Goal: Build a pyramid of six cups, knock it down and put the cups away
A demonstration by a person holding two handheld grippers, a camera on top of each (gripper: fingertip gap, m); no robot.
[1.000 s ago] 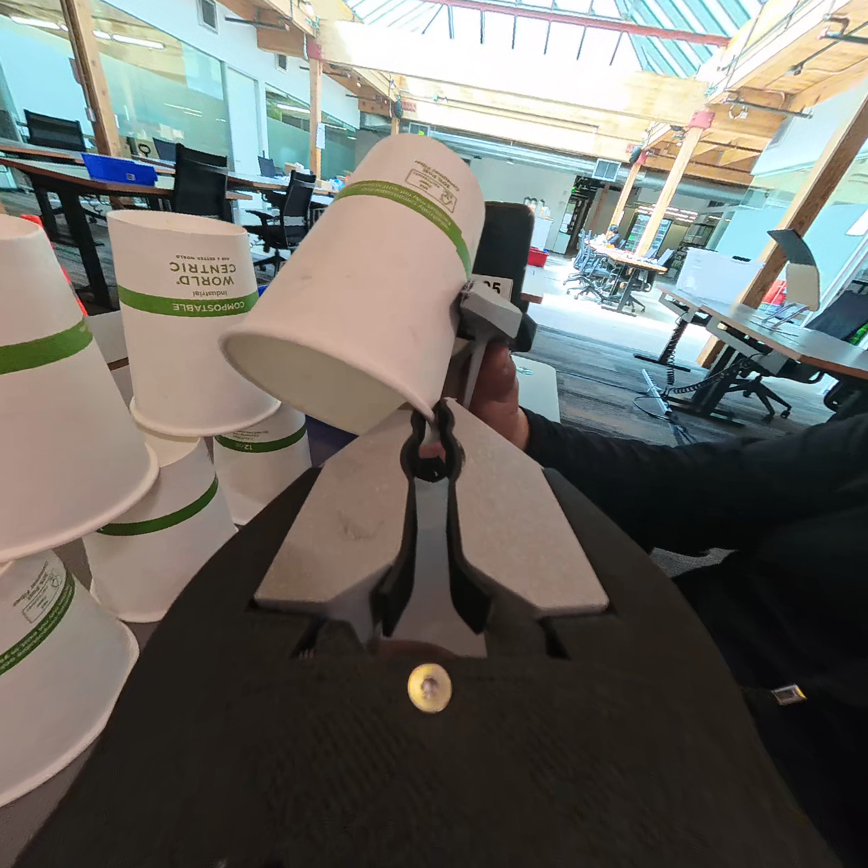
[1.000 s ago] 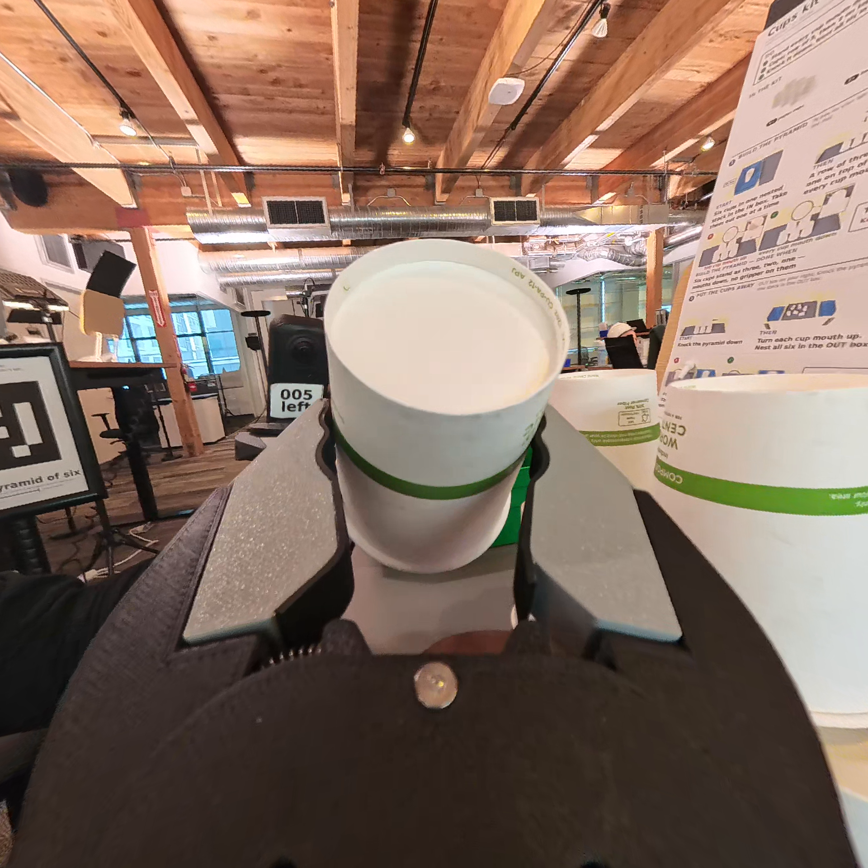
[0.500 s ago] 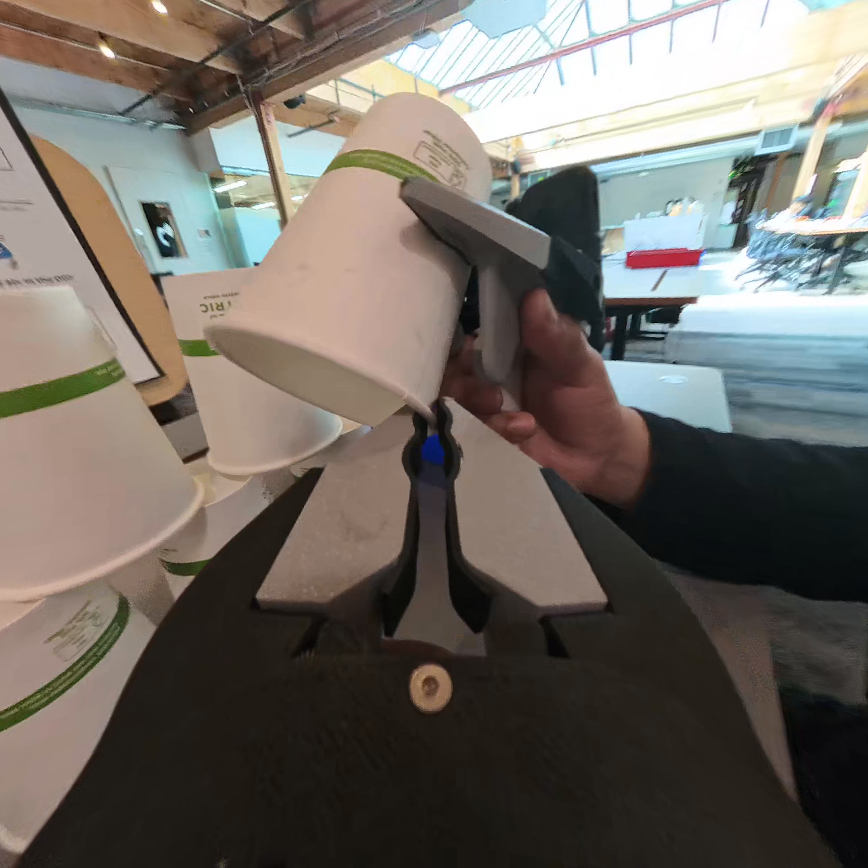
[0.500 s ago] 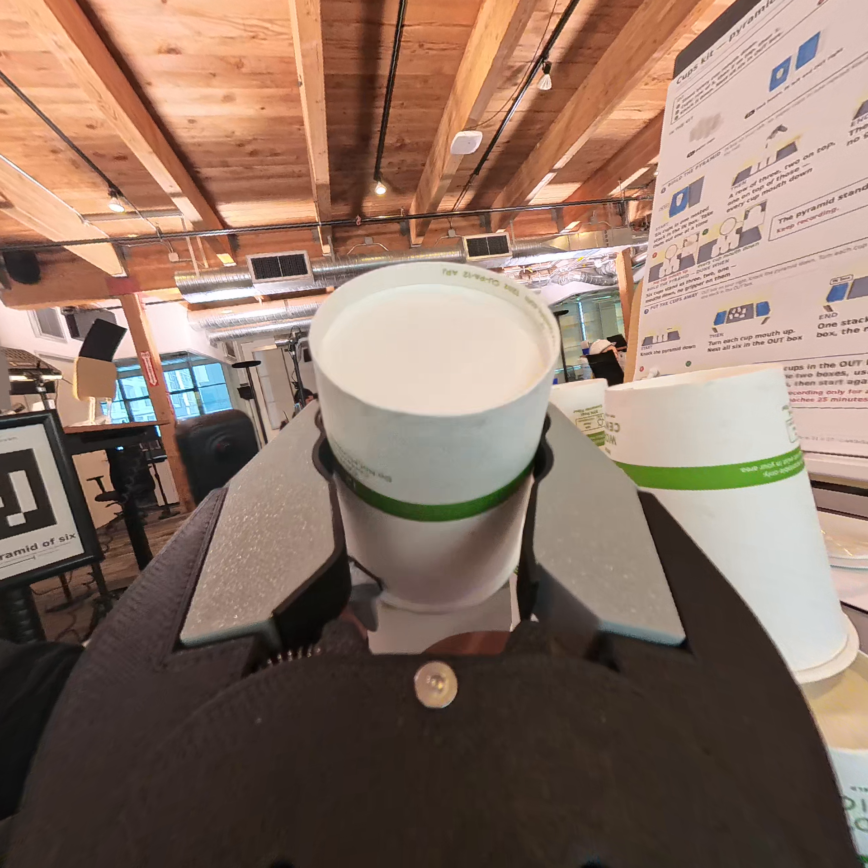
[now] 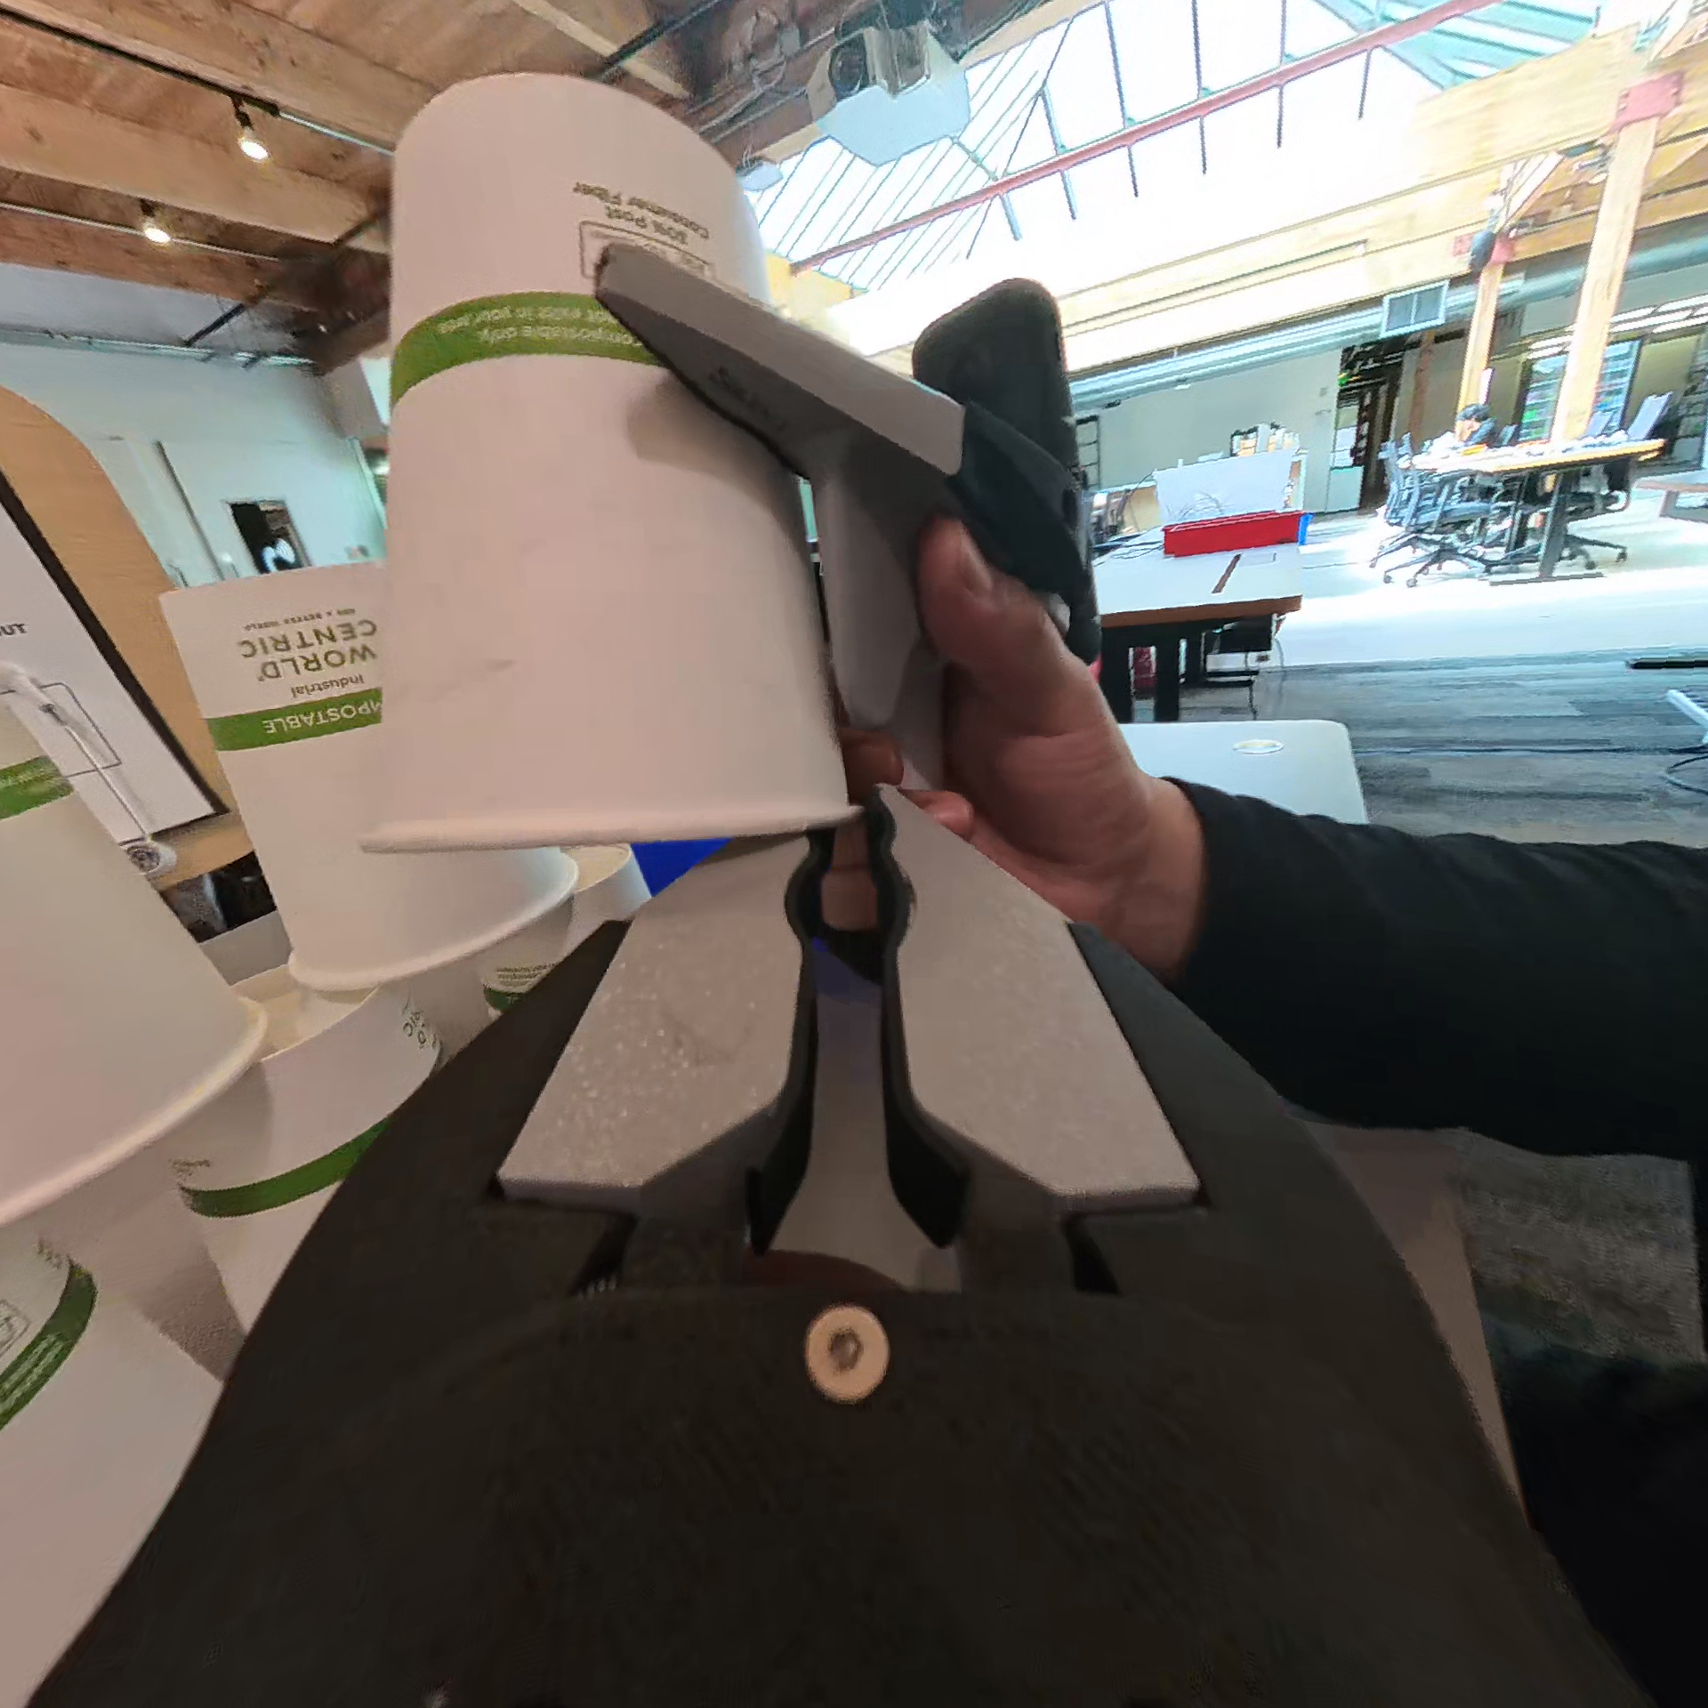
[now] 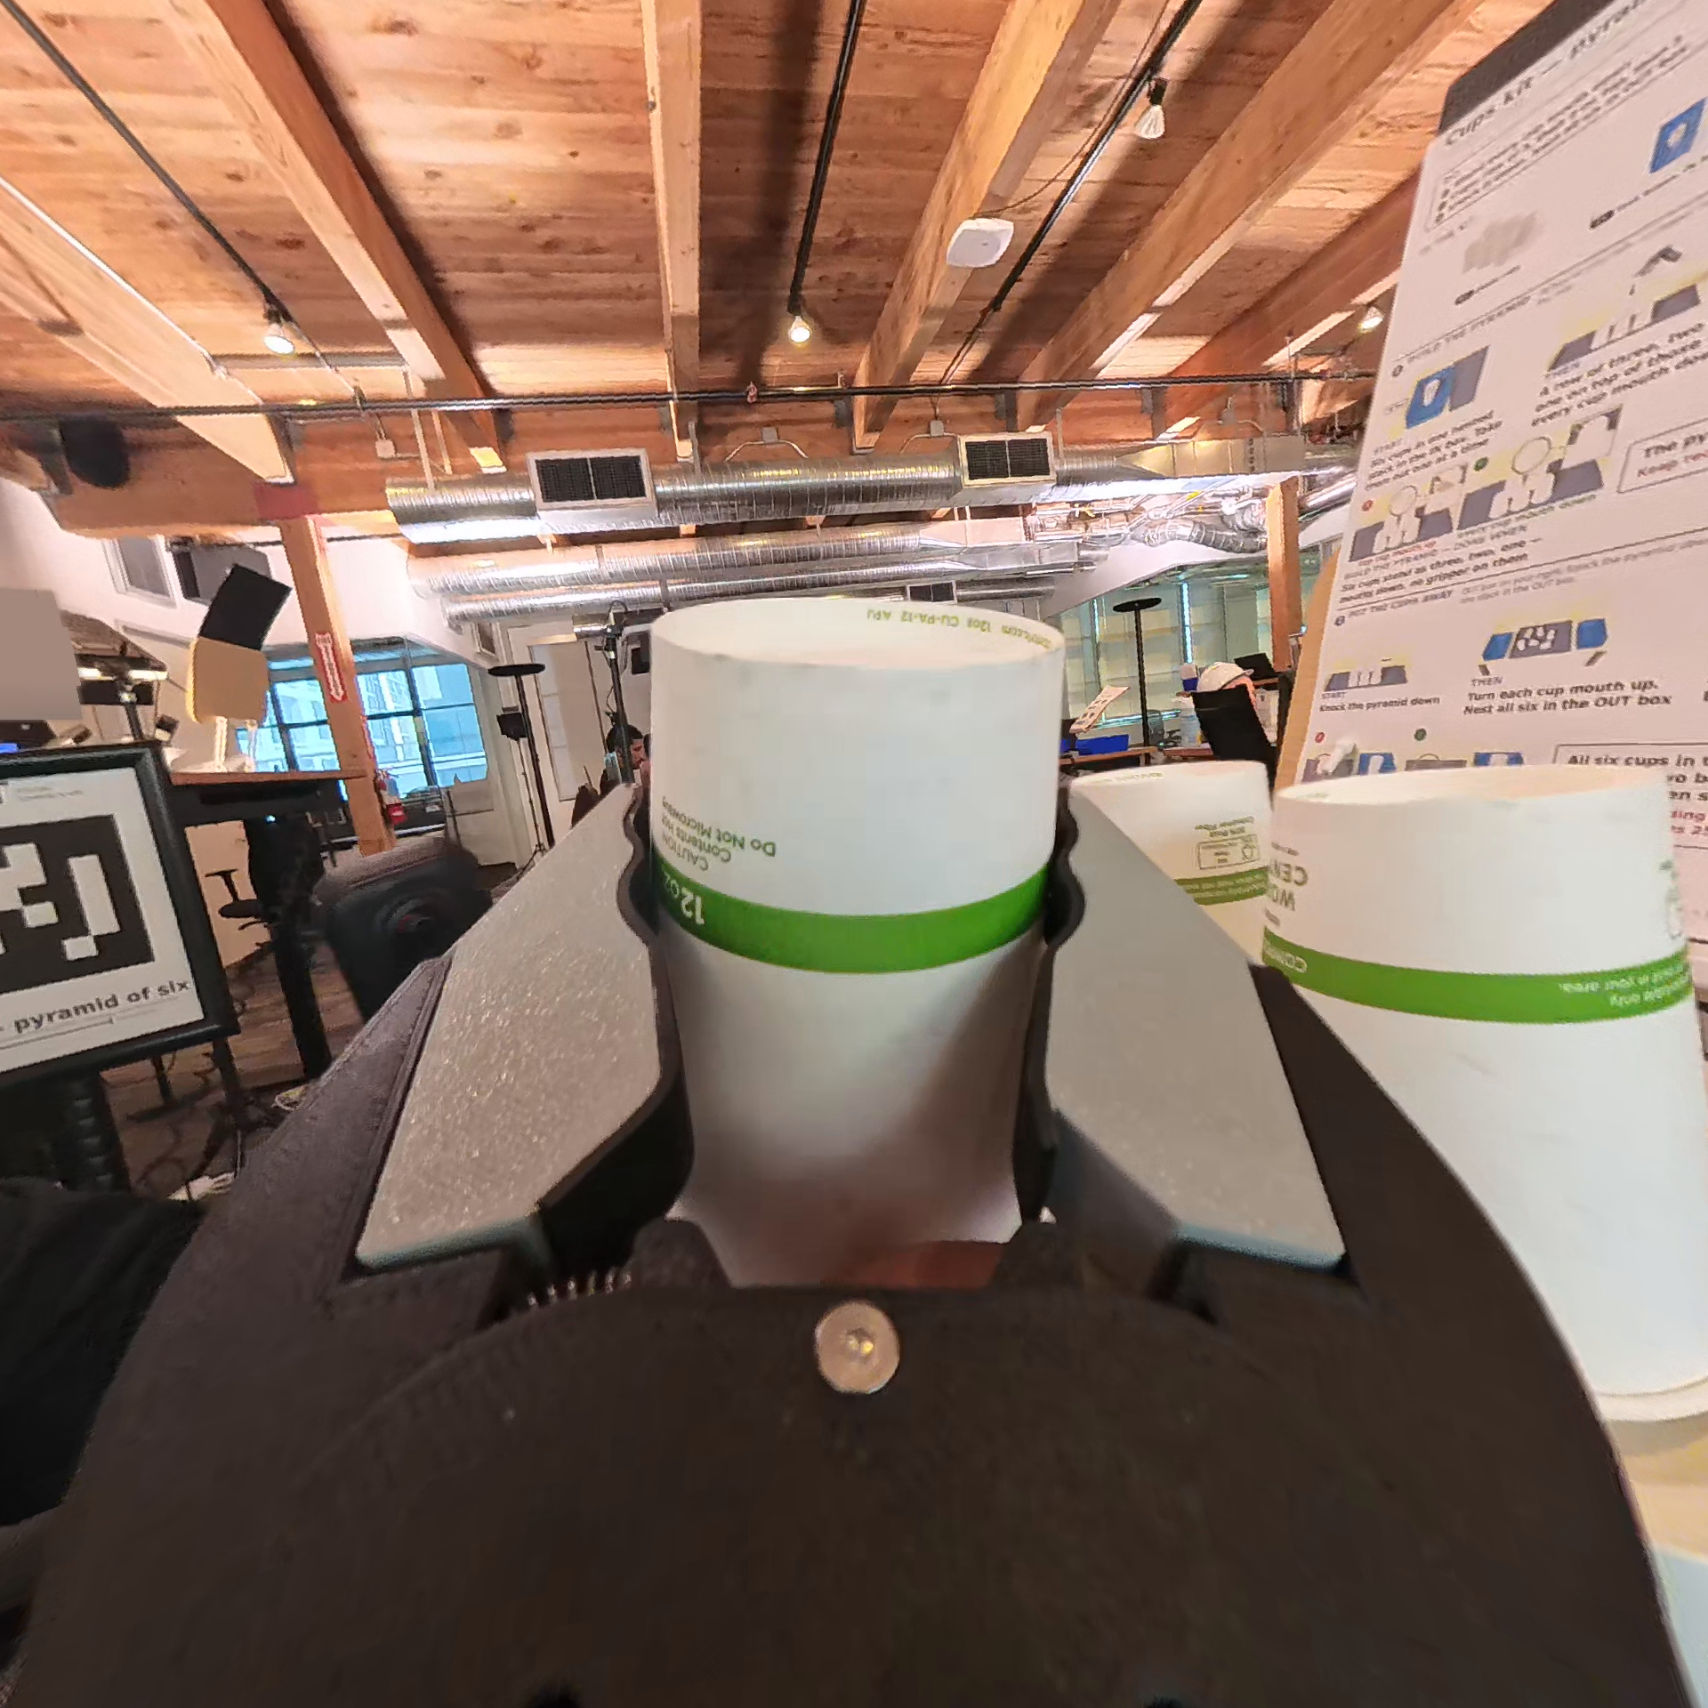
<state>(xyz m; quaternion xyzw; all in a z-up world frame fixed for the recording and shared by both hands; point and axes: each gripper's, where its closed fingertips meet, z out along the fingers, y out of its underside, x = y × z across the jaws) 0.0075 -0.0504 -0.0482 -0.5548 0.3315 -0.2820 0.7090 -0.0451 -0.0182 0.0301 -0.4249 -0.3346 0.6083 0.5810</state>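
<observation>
Upturned cup (image 6: 855,887) sits clamped between the right gripper (image 6: 855,910) jaws — upright.

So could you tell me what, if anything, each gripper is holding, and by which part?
The right gripper holds a paper cup, mouth down, by its sides at the green band. The left gripper holds nothing.

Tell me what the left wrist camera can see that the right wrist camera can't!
Only the left wrist view shows the person's hand gripping the right claw, the skylight roof, and the shut, empty left claw. Only the right wrist view shows the framed black-and-white marker sign, the picture instruction poster and the silver ceiling ducts. Both show the white paper cup with a green band held upside down, and other stacked cups.
</observation>
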